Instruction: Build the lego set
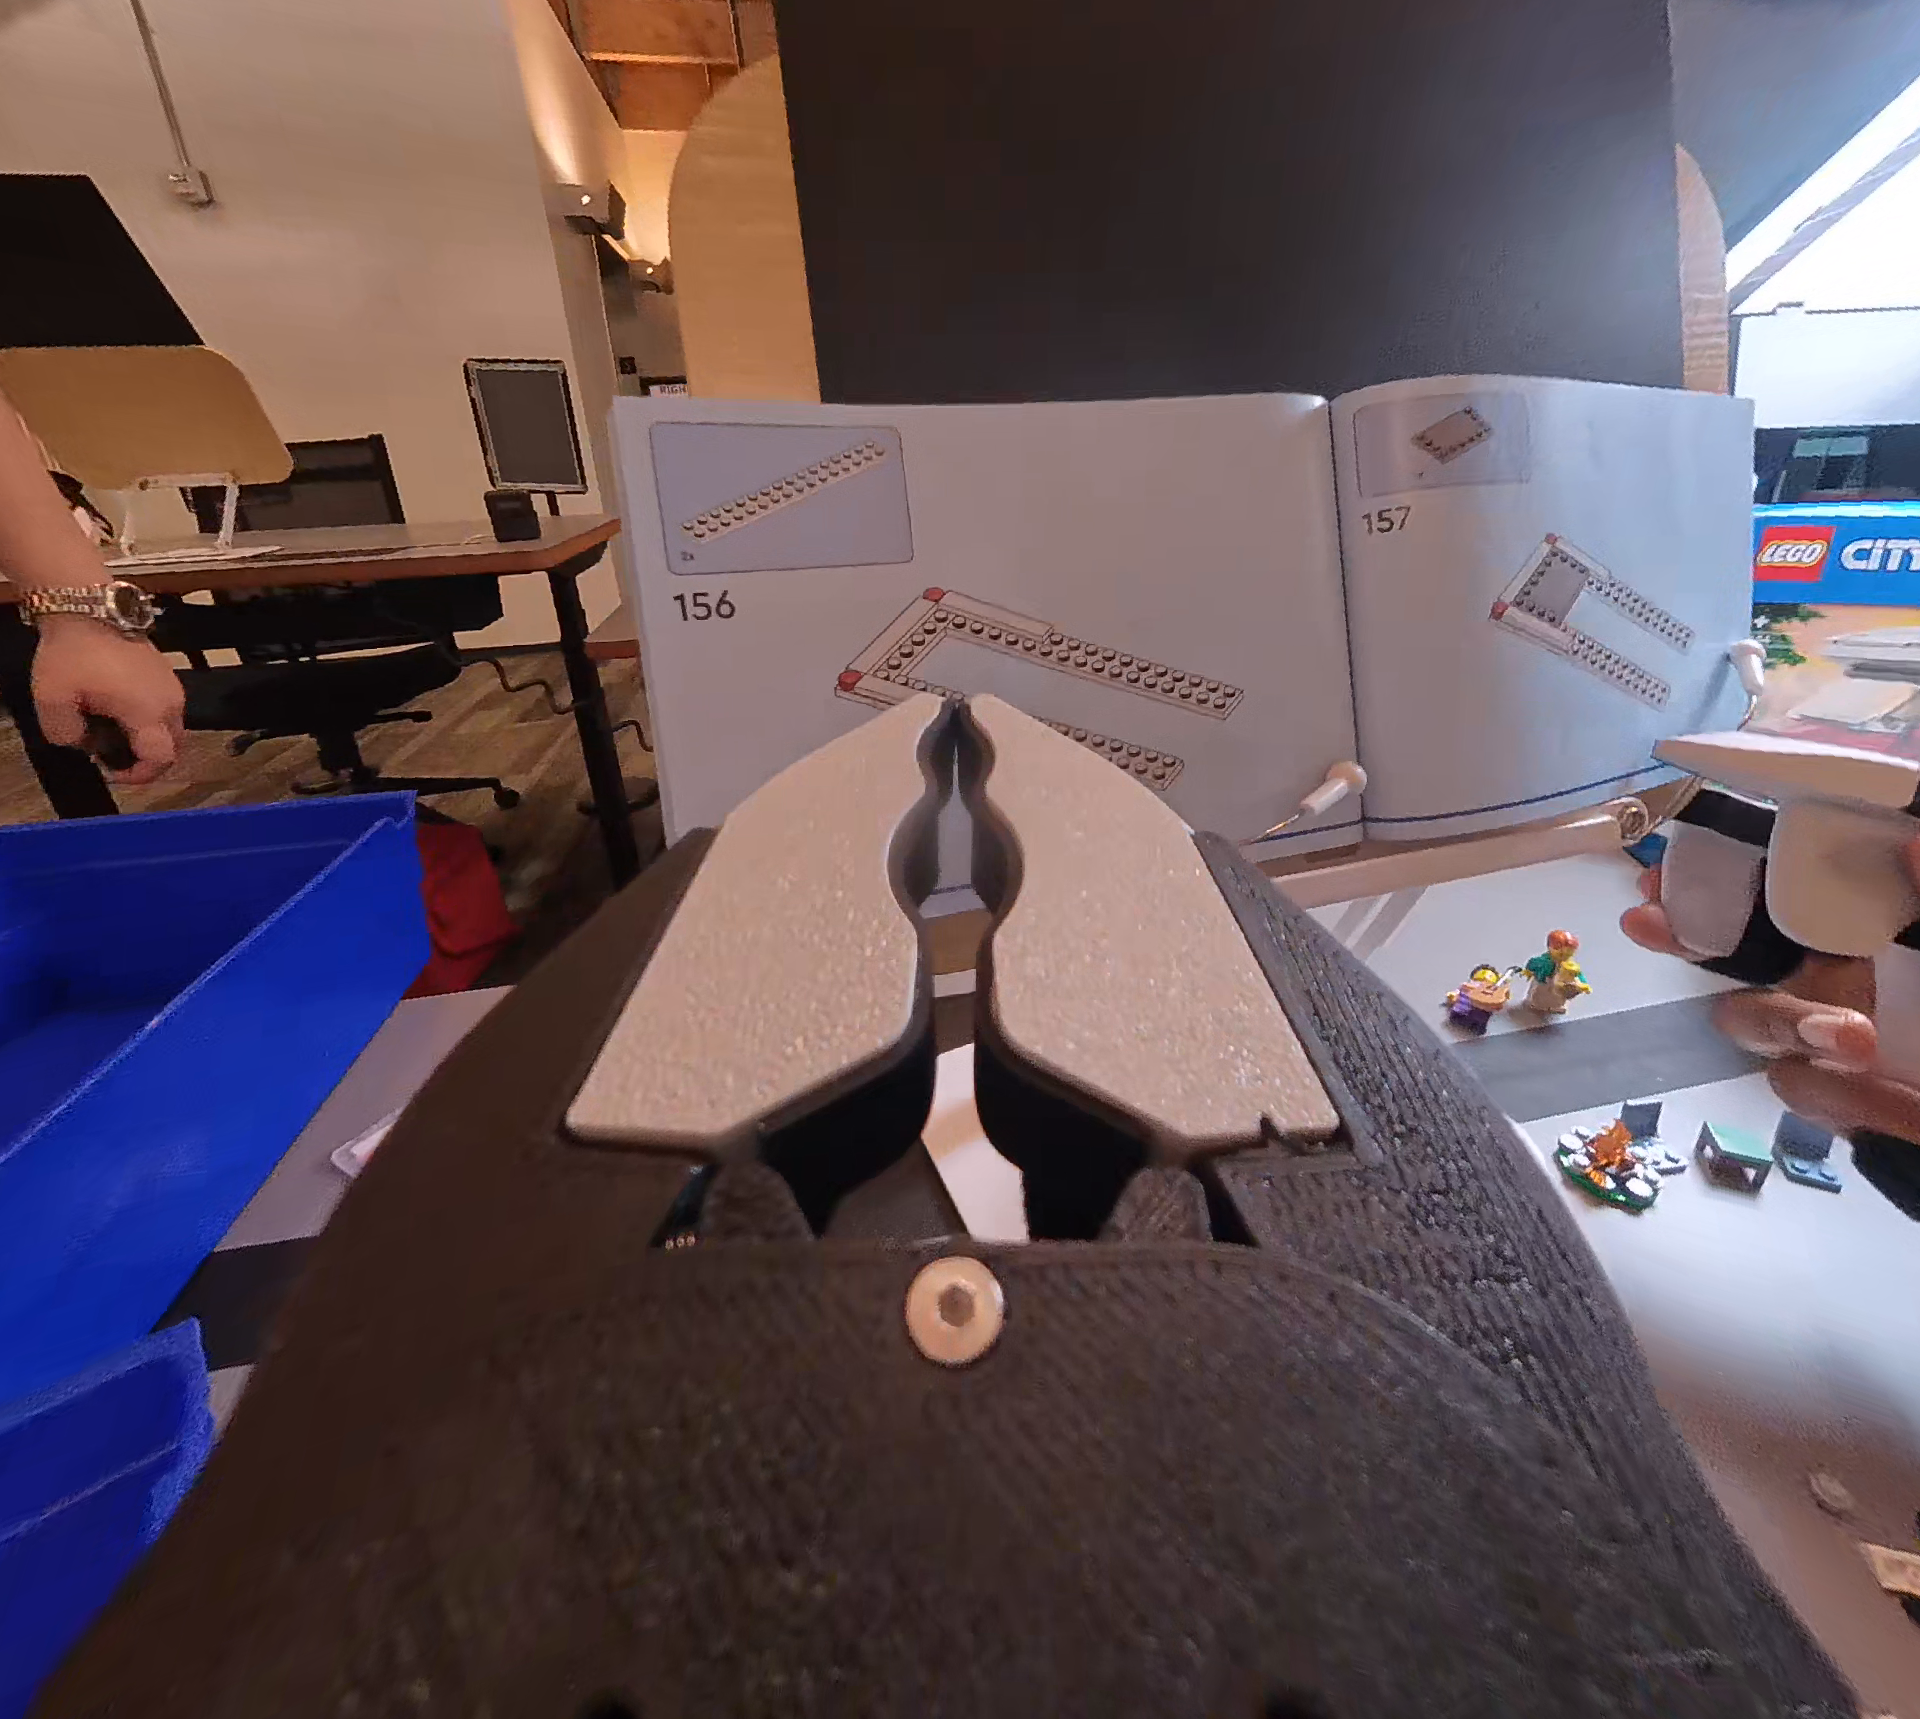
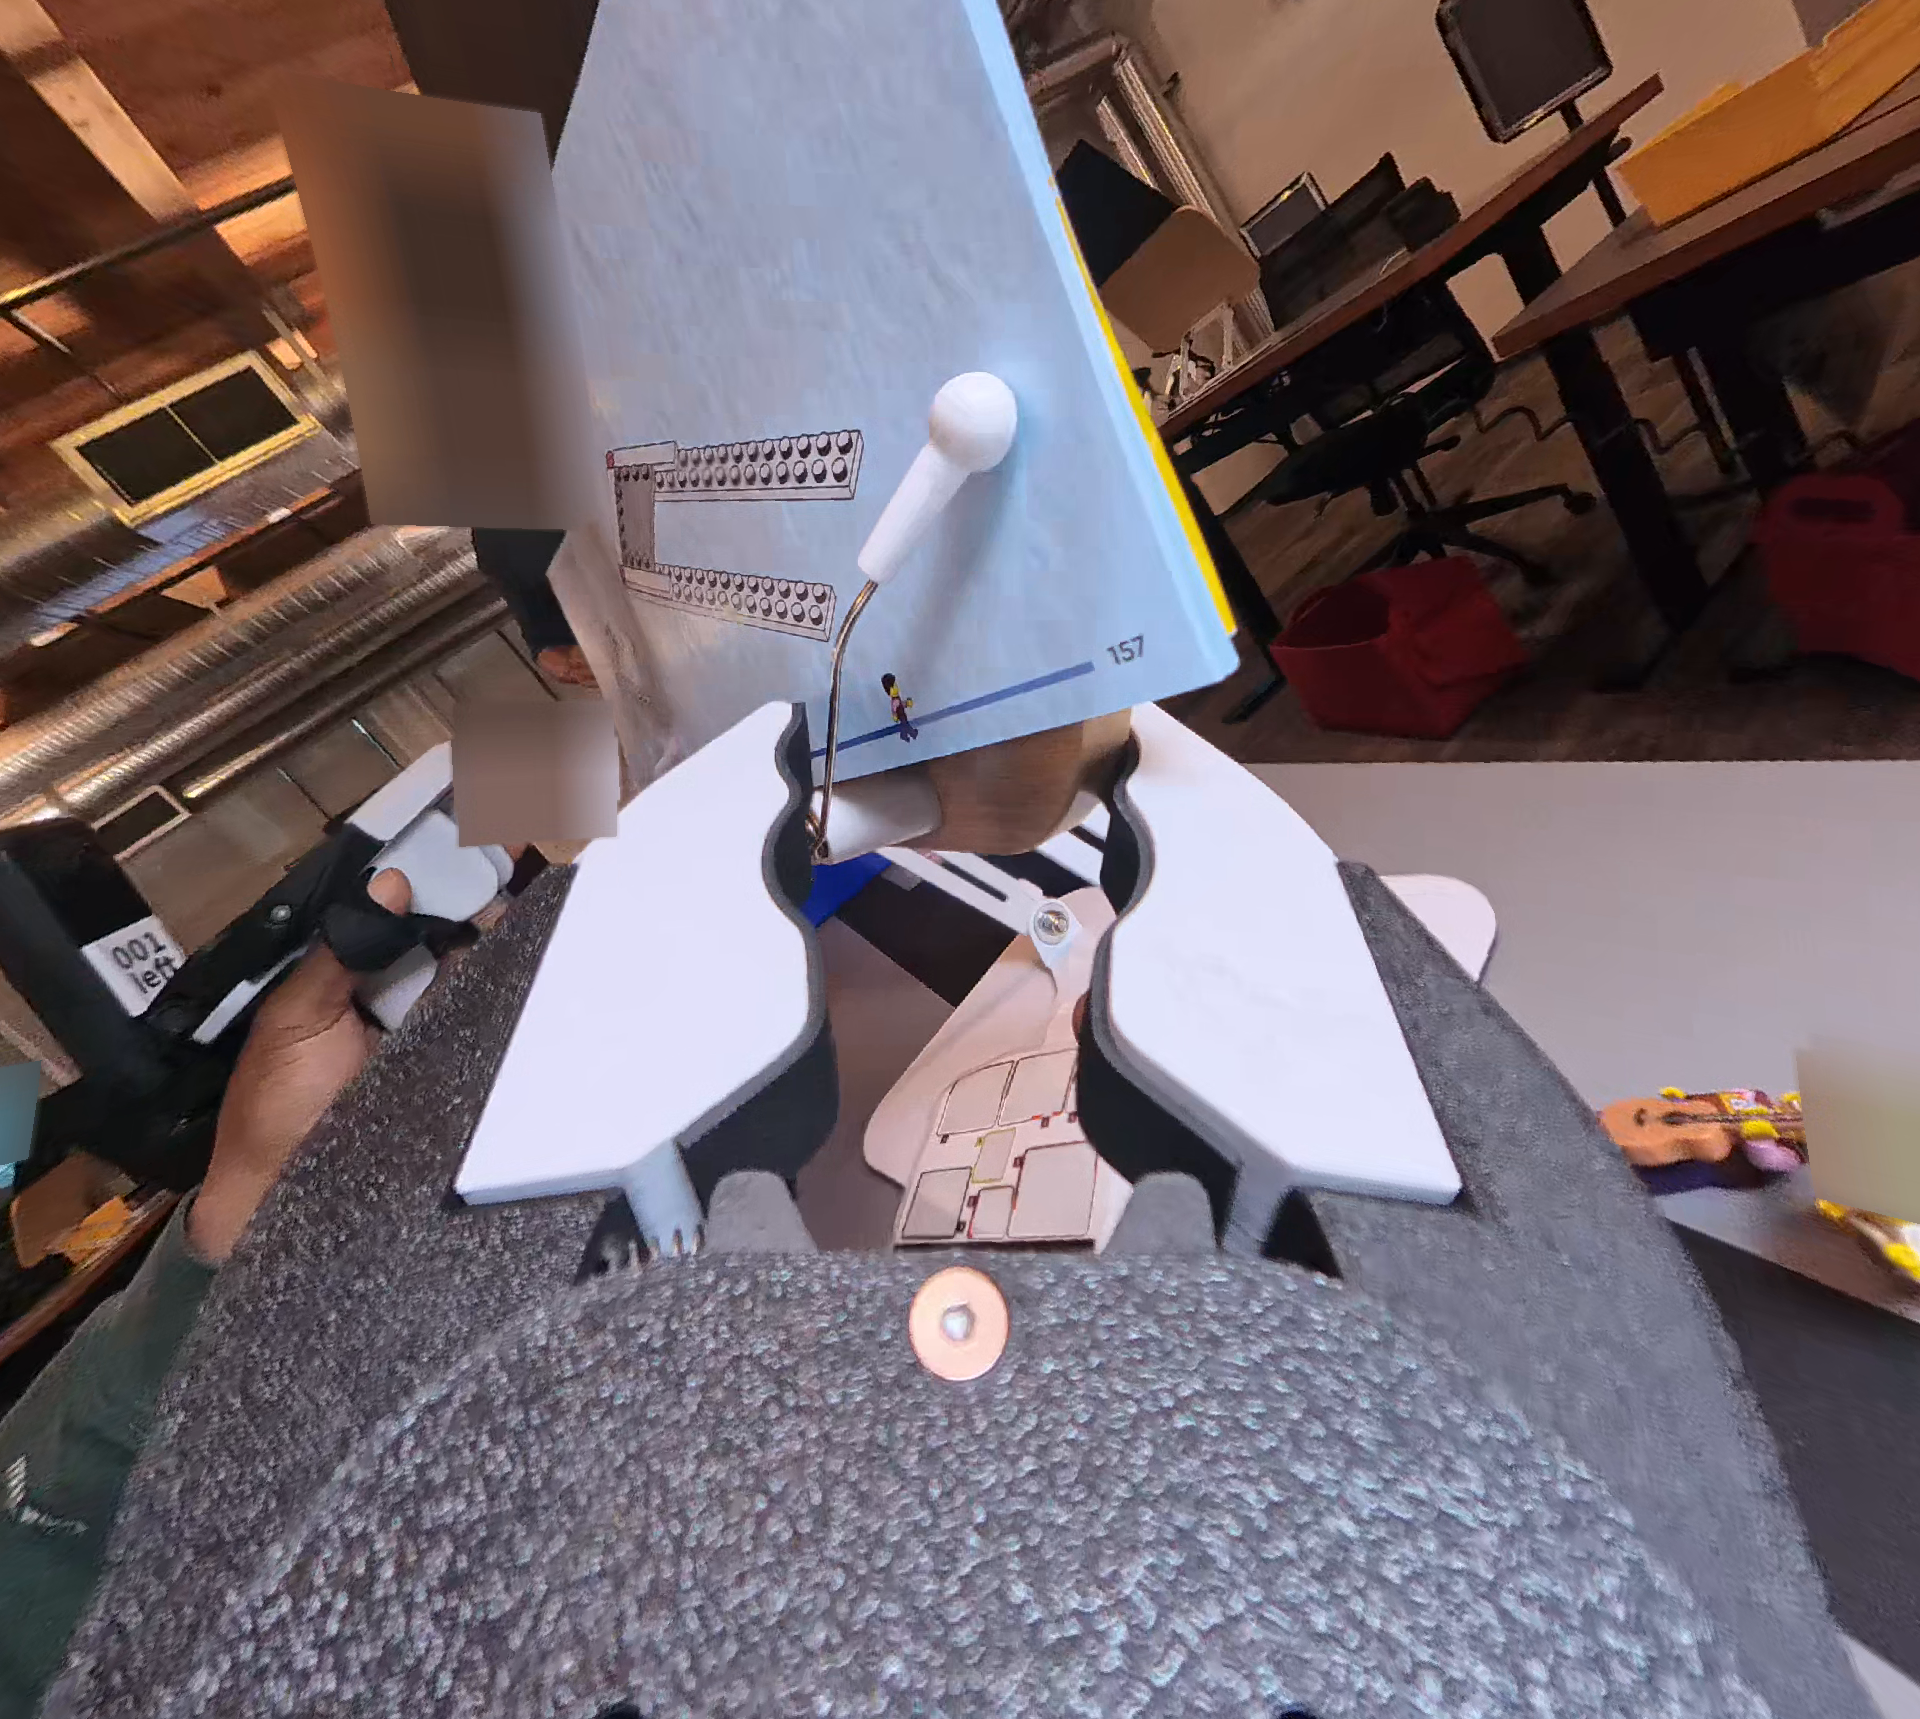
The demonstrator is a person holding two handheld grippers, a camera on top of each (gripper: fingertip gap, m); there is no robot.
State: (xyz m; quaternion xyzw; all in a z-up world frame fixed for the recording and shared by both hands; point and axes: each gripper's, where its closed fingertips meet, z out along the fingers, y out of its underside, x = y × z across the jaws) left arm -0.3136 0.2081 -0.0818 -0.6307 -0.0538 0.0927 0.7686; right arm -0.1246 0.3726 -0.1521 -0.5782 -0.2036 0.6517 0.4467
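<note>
Your left gripper (image 1: 957, 711) hangs closed, fingertips together on nothing, facing the open pale-blue instruction booklet (image 1: 1091, 547). Your right gripper (image 2: 956, 765) stands with fingers apart around the wooden book-stand's rounded end (image 2: 1013, 791), beneath the booklet's corner.

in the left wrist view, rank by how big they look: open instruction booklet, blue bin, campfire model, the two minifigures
1. open instruction booklet
2. blue bin, nearer the camera and cut off, so unsure against the booklet
3. campfire model and two minifigures: alike

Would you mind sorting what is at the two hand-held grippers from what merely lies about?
At the hand-held grippers:
- open light-blue instruction booklet
- wooden book stand, between the right hand-held gripper's open fingers
- white-tipped wire page holder
- left hand-held gripper, shut on nothing

Lying about:
- two toy minifigures
- blue plastic bins
- small brick campfire build
</note>
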